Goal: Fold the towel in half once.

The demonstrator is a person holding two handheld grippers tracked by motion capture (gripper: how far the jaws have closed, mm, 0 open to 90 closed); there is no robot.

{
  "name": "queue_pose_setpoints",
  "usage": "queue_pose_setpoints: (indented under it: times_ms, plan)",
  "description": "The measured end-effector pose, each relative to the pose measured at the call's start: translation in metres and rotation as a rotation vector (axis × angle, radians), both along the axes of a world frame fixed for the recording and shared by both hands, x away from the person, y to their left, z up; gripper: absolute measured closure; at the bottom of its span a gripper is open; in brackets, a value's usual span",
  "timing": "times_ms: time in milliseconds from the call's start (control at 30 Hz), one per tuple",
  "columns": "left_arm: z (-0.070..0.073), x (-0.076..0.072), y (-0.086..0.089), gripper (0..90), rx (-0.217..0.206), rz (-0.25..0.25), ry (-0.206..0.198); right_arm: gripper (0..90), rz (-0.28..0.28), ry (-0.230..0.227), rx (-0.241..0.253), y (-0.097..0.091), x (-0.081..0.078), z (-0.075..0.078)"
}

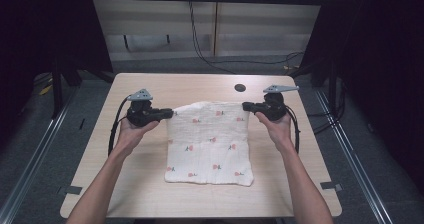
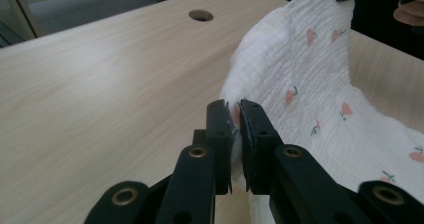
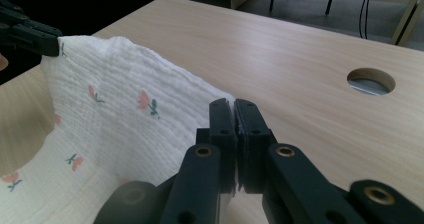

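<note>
Cloth (image 1: pixel 210 144): white, printed with small red flowers, lying mid-counter (image 1: pixel 150 194). Far edge raised off the surface and stretched between both grippers; near edge flat on the wood, close to the near rim.

Left gripper (image 1: pixel 172 113): clamped on the far left corner of the cloth. In the left gripper view, black jaws nearly together with a thin fold of fabric (image 2: pixel 300 104) pinched between the pads (image 2: pixel 235 129). Held by the left hand (image 1: pixel 132 131) from below, cable (image 1: pixel 116 129) trailing toward the near side.

Right gripper (image 1: pixel 245 105): clamped on the far right corner. In the right gripper view, jaws pressed tight (image 3: pixel 235 119), fabric (image 3: pixel 125 119) leaving the grip to the left and sagging between the two corners. Held by the right hand (image 1: pixel 277 129).

Both grippers level with each other, jaws pointing inward, well apart across the cloth width. Grey three-cornered plate (image 1: pixel 140 95) on top of the left unit; matching plate (image 1: pixel 280 88) on the right.

Round hole (image 1: pixel 240 88) in the counter, far of the cloth, near the right gripper, uncovered.
</note>
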State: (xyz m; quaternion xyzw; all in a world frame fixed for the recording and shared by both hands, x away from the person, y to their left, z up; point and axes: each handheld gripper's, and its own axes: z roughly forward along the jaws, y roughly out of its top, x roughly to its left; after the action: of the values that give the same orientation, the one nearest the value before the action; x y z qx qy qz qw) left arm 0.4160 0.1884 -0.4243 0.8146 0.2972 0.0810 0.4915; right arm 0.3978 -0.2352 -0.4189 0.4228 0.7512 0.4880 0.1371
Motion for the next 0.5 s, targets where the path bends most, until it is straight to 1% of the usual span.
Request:
queue_pose_setpoints:
  times_ms: [33,67,133,167,200,233,267,300,333,367,400,433,467,500]
  plan:
    - [0.006,-0.001,-0.001,83.9,-0.013,-0.004,-0.013,87.7,0.005,-0.003,0.011,-0.001,0.0,0.003]
    - [0.006,-0.001,-0.001,83.9,-0.013,-0.004,-0.013,87.7,0.005,-0.003,0.011,-0.001,0.0,0.003]
    - [0.008,-0.003,-0.002,83.9,-0.003,-0.002,-0.029,87.7,0.005,-0.015,0.015,-0.002,0.0,0.007]
    - [0.004,-0.008,-0.004,83.9,0.005,-0.006,-0.033,87.7,0.011,-0.017,0.015,-0.003,-0.002,0.007]
    - [0.004,-0.008,-0.004,83.9,0.005,-0.006,-0.033,87.7,0.017,-0.012,0.016,-0.003,-0.004,0.005]
    - [-0.003,-0.011,-0.006,83.8,0.023,-0.018,-0.031,87.8,0.015,-0.009,0.004,-0.003,-0.006,0.003]
    - [-0.003,-0.011,-0.006,83.9,0.023,-0.018,-0.031,87.8,0.015,-0.009,0.004,-0.003,-0.006,0.003]
    - [-0.006,-0.013,-0.007,83.9,0.024,-0.022,-0.027,87.7,0.015,0.001,0.0,-0.003,-0.008,0.001]
    - [-0.008,-0.014,-0.007,83.8,0.026,-0.022,-0.025,87.7,0.025,0.003,0.0,-0.003,-0.01,-0.001]
    - [-0.01,-0.016,-0.008,83.8,0.033,-0.024,-0.025,87.7,0.023,0.003,-0.003,-0.003,-0.012,-0.003]
    - [-0.012,-0.017,-0.009,83.8,0.043,-0.028,-0.028,87.8,0.028,0.007,-0.006,-0.004,-0.014,-0.005]
    - [-0.013,-0.02,-0.008,83.8,0.044,-0.034,-0.032,87.7,0.037,0.014,-0.021,-0.004,-0.018,-0.008]
    - [-0.013,-0.02,-0.008,83.8,0.044,-0.034,-0.032,87.7,0.037,0.014,-0.021,-0.004,-0.018,-0.008]
    - [-0.011,-0.024,-0.008,83.8,0.053,-0.04,-0.041,87.7,0.045,0.02,-0.021,-0.005,-0.023,-0.009]
